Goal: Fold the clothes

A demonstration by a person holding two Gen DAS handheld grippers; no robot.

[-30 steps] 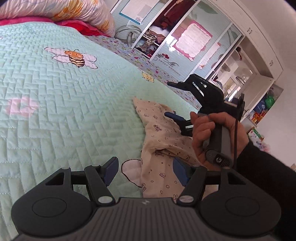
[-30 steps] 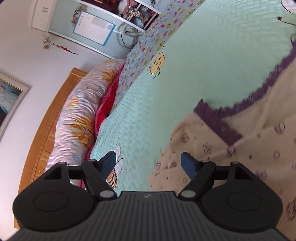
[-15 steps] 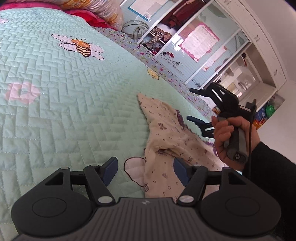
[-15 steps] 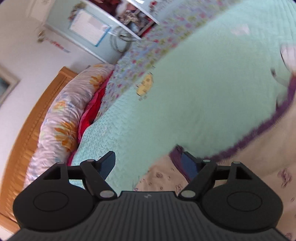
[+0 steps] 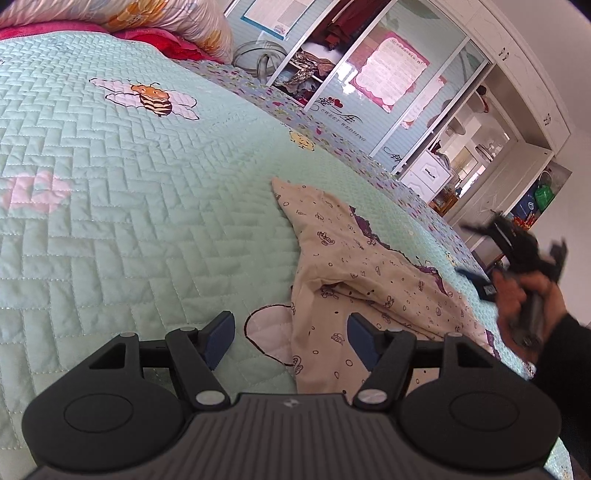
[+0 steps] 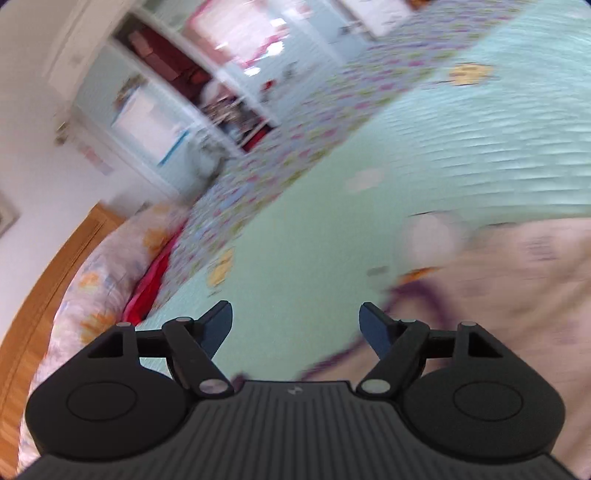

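The cream printed garment [image 5: 354,266] lies crumpled on the bed [image 5: 122,206], just ahead of my left tool [image 5: 290,336], whose jaws stand apart with only its near edge between them, ungripped. My right tool [image 6: 295,325], blurred, gapes over bare quilt and is easing closed on nothing. I judge folding barely begun: it still needs spreading flat, then every fold.

The garment [image 5: 354,280] lies crumpled on the bed [image 5: 129,221], near its right edge. The pillow [image 5: 122,14] sits at the far left corner, against the headboard [image 6: 48,280]. The wardrobe [image 5: 388,74] stands beyond the far edge. The right gripper [image 5: 476,258], blurred, seems to hang over the right edge, past the garment.
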